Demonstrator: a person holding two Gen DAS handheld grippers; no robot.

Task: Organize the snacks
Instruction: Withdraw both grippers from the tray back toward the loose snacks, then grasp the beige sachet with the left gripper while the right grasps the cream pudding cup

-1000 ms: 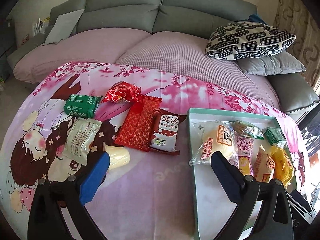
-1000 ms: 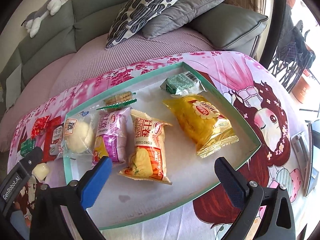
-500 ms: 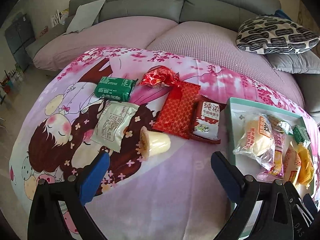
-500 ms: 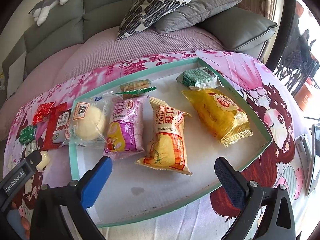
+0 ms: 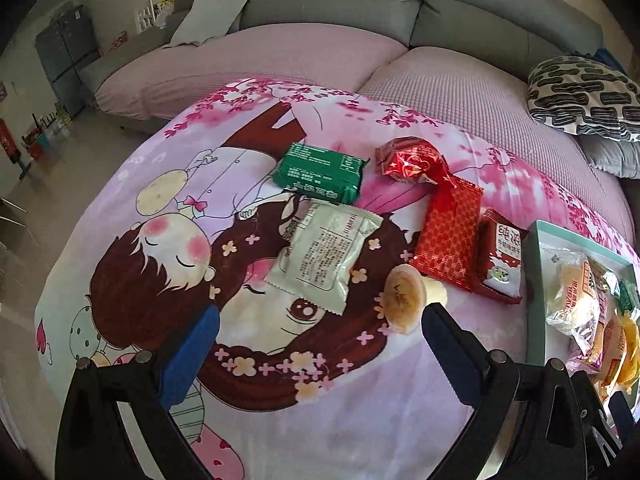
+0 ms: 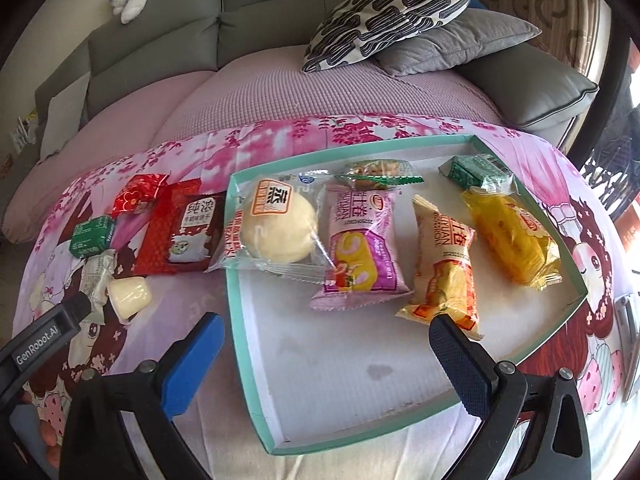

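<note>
**Snack sort — roughly half done**

Six packs already sit in the tray [image 6: 256, 344]: bun [image 6: 280, 232], purple roll [image 6: 360, 244], orange roll [image 6: 448, 272], yellow pack [image 6: 512, 240], a small green one [image 6: 476, 170] and a nut bar [image 6: 376, 170]. Six are still loose on the table left of it — green pack [image 5: 320, 174], white pack [image 5: 324, 256], red foil [image 5: 408, 160], red pouch [image 5: 448, 236], biscuit pack [image 5: 500, 260], jelly cup [image 5: 404, 300]. Our left gripper [image 5: 316, 344] is wide and empty, the cup just off its right jaw; we judge that's the next pick. Right gripper [image 6: 324, 344] is wide and empty over the tray's near edge.

Six snack packs [image 6: 366, 240] lie in one tray [image 6: 240, 320]; six more snacks [image 5: 324, 258] lie left on the surface [image 5: 360, 400].
</note>
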